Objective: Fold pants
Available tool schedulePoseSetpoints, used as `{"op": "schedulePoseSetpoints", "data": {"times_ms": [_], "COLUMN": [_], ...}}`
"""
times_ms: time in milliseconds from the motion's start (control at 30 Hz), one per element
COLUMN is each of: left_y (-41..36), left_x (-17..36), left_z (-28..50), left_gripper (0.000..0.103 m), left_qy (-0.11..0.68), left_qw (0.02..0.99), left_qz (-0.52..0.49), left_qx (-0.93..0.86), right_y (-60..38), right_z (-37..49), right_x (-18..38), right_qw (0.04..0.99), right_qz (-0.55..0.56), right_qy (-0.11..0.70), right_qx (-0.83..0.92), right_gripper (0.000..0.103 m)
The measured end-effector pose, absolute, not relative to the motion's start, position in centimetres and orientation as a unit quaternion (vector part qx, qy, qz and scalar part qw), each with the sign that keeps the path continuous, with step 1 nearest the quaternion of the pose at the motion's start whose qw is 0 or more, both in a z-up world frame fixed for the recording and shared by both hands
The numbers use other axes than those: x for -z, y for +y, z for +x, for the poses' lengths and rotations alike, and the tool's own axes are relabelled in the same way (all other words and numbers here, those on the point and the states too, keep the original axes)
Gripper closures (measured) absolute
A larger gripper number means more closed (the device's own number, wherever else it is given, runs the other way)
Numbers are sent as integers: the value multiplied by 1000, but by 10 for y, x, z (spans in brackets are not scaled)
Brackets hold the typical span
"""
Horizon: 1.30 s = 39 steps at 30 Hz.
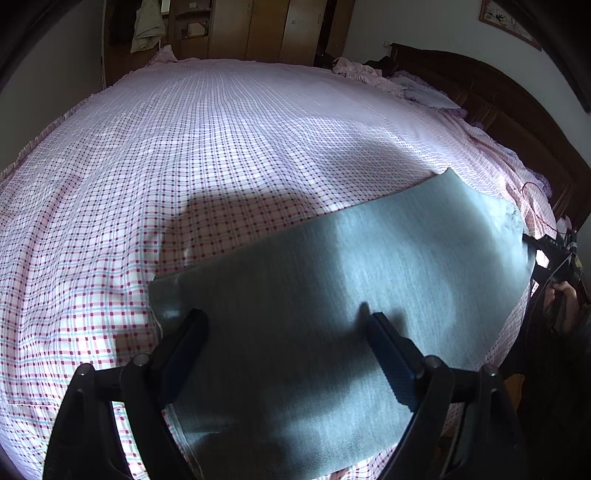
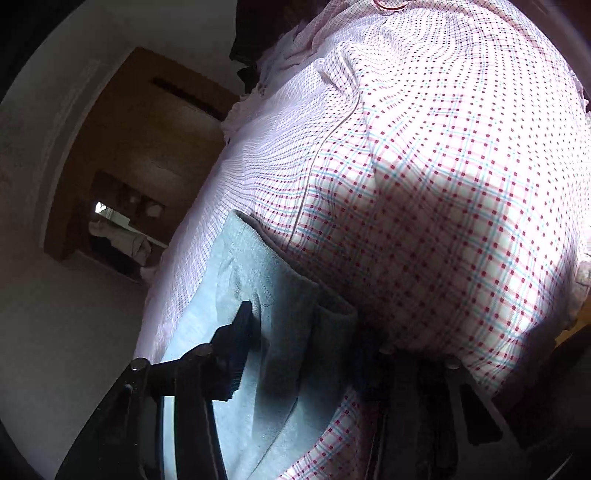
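Observation:
Grey pants [image 1: 369, 258] lie flat across the near side of a bed, lit in part by sun. My left gripper [image 1: 284, 317] hovers just over their near-left end with its fingers spread wide and nothing between them; it is open. At the far right end of the pants is my right gripper [image 1: 550, 254]. In the right wrist view that gripper [image 2: 306, 343] straddles a raised edge of the pants [image 2: 280, 295]. Its left finger [image 2: 240, 332] rests on the cloth and its right finger is lost in shadow. A gap still shows between the pads.
The bed carries a pink, red and blue checked sheet [image 1: 221, 147], [image 2: 443, 184]. A dark wooden headboard [image 1: 517, 122] stands at the right, with crumpled pink bedding [image 1: 362, 72] near it. A brown wardrobe [image 1: 258, 29] stands beyond the bed. A person's hand [image 1: 565, 295] holds the right gripper.

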<state>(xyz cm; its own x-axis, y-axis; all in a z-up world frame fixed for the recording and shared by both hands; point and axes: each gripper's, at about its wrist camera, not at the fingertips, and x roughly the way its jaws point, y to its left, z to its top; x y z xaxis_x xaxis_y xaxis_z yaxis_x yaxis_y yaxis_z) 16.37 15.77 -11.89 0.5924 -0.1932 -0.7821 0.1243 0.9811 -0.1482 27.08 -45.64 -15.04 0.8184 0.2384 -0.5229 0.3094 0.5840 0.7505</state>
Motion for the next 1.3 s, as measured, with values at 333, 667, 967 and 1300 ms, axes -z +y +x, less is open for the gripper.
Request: {"op": "schedulePoseSetpoints", "data": {"times_ms": [333, 667, 967, 1300], "left_y": [158, 162, 176, 173], "left_x": [118, 116, 113, 112], "left_z": [162, 159, 153, 152], "left_gripper": [12, 12, 12, 12], "left_qy": [442, 438, 436, 437], "left_qw": [892, 893, 894, 893], "left_qz": [-43, -50, -61, -60], "left_qx": [89, 88, 88, 88], "right_y": [-461, -462, -428, -347], "right_z": [267, 265, 266, 258], "right_x": [146, 143, 92, 43], "right_qw": [839, 846, 912, 962], "right_qz": [453, 434, 294, 91], "right_qy": [299, 309, 283, 255], "right_qx": [28, 14, 35, 12], "right_gripper": [74, 92, 96, 96]}}
